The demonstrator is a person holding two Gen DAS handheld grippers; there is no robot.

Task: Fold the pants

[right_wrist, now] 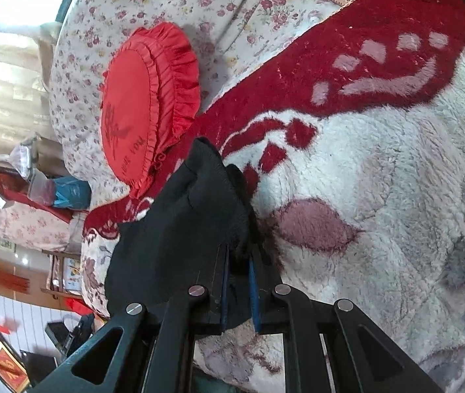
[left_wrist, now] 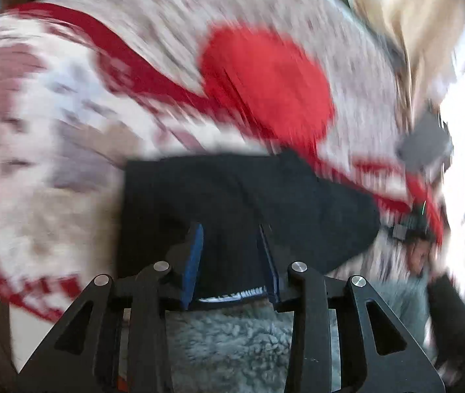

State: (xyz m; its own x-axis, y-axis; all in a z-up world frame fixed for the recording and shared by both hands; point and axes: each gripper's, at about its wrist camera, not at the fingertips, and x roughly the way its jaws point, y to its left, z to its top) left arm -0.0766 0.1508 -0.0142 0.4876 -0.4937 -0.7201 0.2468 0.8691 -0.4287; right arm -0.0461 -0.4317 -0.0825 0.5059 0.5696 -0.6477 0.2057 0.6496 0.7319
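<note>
**Both grippers holding the black pants above the bed**

The pants (right_wrist: 180, 229) are dark, soft and bunched, held up off the fleece blanket (right_wrist: 379, 196) rather than lying flat on it. The right gripper (right_wrist: 239, 281) is clenched on a thick wad of the black cloth, its blue pads nearly together with fabric squeezed between them. The left gripper (left_wrist: 230, 245) also has black cloth between its pads, though they stand wider apart, so its hold looks looser; its view is badly smeared.

To my eye the fold is in its carrying stage. Doing it well means keeping both grips firm, holding the two hands level so the edge between them stays taut, and lowering the cloth onto the blanket evenly so one layer lands square over the other without dragging or twisting. The looser left hold is what I would watch.

The blanket is shaggy, white with red patterns and pinkish patches, and may snag the fabric if it is slid. Beyond it lies a round red cushion (right_wrist: 148, 104) with a frilled edge, resting against a flowered quilt (right_wrist: 127, 6). At the far side are curtains (right_wrist: 6, 75) lit by daylight, and red decorations low near the floor.
</note>
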